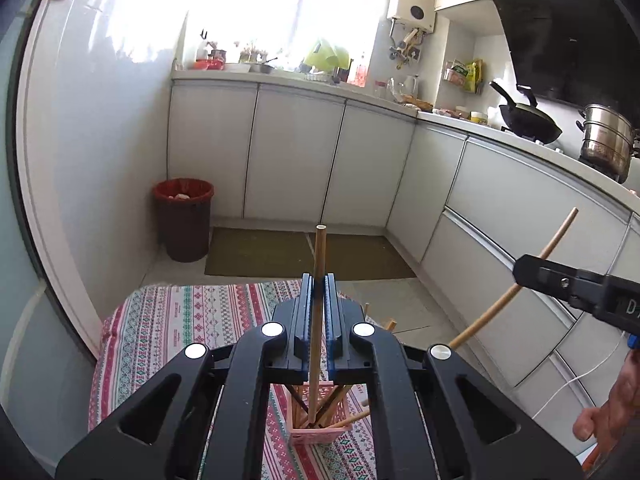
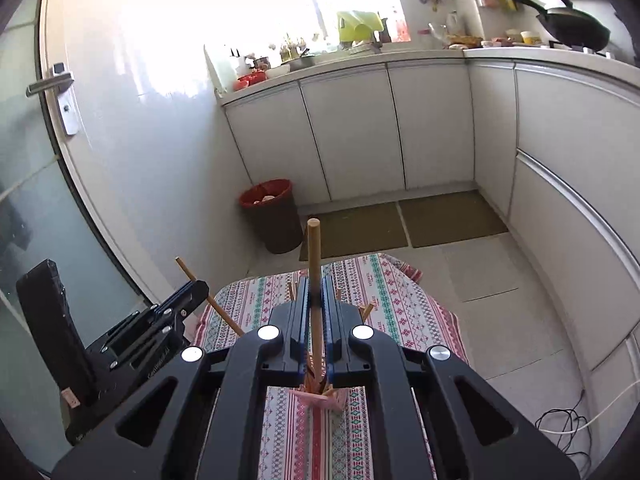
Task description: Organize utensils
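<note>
Two chopsticks are in play, one in each of my hand-held grippers. My left hand-held gripper (image 1: 319, 280) is clamped on a wooden chopstick (image 1: 319, 252) that stands upright at the center of the left wrist view, its lower end reaching down into the pink holder (image 1: 316, 434) at the bottom center, where other chopsticks already lean against the walls. I judge I hold it vertical so it can drop straight in without catching them. My right hand-held gripper (image 2: 316, 286) is likewise closed on its own chopstick (image 2: 313, 252), upright in the middle of the right wrist view, with the pink holder (image 2: 320, 400) just visible below between the gripper's arms. From the left view that second stick slants across the right edge of the frame, so the two sticks come in from different sides and stay apart. The holder sits on a striped patterned cloth (image 1: 180, 320) covering the counter in the lower half of both views. A red-lined bin (image 1: 183, 216) stands on the floor beyond, at left.
</note>
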### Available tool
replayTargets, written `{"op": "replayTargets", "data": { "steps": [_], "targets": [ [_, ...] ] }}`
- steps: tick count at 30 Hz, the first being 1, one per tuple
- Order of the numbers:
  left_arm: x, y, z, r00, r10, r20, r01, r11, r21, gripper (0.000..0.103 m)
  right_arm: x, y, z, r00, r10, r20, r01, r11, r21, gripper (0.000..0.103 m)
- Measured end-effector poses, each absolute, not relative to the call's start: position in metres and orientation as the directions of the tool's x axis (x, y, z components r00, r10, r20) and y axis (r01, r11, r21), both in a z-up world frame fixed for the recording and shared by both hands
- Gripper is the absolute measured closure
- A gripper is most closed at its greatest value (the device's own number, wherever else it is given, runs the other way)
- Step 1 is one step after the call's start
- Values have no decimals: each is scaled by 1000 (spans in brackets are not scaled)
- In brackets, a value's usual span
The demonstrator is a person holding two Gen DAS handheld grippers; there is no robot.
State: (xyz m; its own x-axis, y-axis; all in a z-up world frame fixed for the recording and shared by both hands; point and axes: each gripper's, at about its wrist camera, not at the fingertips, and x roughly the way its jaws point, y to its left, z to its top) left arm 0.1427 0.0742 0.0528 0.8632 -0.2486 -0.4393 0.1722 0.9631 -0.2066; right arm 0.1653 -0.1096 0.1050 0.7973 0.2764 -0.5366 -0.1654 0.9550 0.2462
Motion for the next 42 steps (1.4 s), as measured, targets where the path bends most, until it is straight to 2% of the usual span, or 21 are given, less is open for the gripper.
{"op": "replayTargets", "data": {
  "steps": [2, 3, 4, 5, 6, 12, 18, 20, 21, 22, 24, 26, 30, 34, 39, 41, 42],
  "targets": [
    [149, 71, 42, 850, -258, -459, 180, 962, -207, 97, 176, -105, 93, 789, 272, -550, -159, 956, 245, 97],
    [151, 70, 38, 844, -255, -472, 178, 963, -201, 94, 181, -103, 87, 785, 269, -558, -155, 958, 243, 97],
    [153, 70, 34, 837, -248, -488, 171, 965, -197, 88, 186, -103, 80, 778, 271, -567, -154, 957, 246, 97],
    [153, 73, 33, 837, -242, -490, 161, 966, -203, 74, 189, -101, 74, 771, 271, -576, -152, 957, 247, 97],
    [151, 77, 34, 845, -235, -480, 150, 966, -210, 73, 194, -101, 68, 762, 272, -587, -149, 957, 250, 97],
    [145, 95, 48, 872, -199, -447, 106, 969, -224, 73, 210, -98, 51, 748, 265, -608, -129, 957, 258, 97],
    [147, 99, 41, 865, -167, -474, 75, 976, -206, 70, 225, -80, 30, 711, 269, -649, -137, 959, 247, 95],
    [145, 100, 40, 868, -141, -476, 58, 981, -187, 68, 226, -78, 24, 701, 257, -665, -123, 962, 242, 87],
    [143, 101, 41, 872, -124, -473, 45, 984, -175, 64, 224, -78, 24, 704, 256, -662, -120, 962, 244, 76],
    [141, 102, 41, 876, -110, -469, 34, 985, -167, 61, 222, -79, 25, 713, 245, -657, -112, 965, 239, 73],
    [137, 103, 43, 886, -75, -458, 8, 989, -147, 45, 215, -81, 30, 739, 207, -641, -94, 974, 206, 73],
    [130, 100, 44, 897, -33, -441, -21, 993, -117, 34, 205, -84, 34, 769, 160, -619, -68, 983, 170, 66],
    [121, 88, 44, 904, 22, -426, -50, 997, -53, 22, 189, -89, 38, 806, 91, -586, -26, 993, 118, 53],
    [112, 81, 40, 907, 56, -418, -69, 997, -18, 15, 173, -97, 38, 831, 42, -555, 14, 995, 96, 40],
    [105, 74, 38, 907, 74, -414, -83, 997, -4, 9, 159, -107, 34, 841, 0, -541, 44, 997, 68, 35],
    [100, 73, 38, 908, 77, -411, -83, 997, 3, 8, 152, -110, 31, 845, -21, -535, 62, 996, 59, 29],
    [98, 71, 37, 908, 77, -411, -81, 997, 8, 7, 150, -112, 30, 848, -32, -529, 72, 996, 55, 23]
  ]
}}
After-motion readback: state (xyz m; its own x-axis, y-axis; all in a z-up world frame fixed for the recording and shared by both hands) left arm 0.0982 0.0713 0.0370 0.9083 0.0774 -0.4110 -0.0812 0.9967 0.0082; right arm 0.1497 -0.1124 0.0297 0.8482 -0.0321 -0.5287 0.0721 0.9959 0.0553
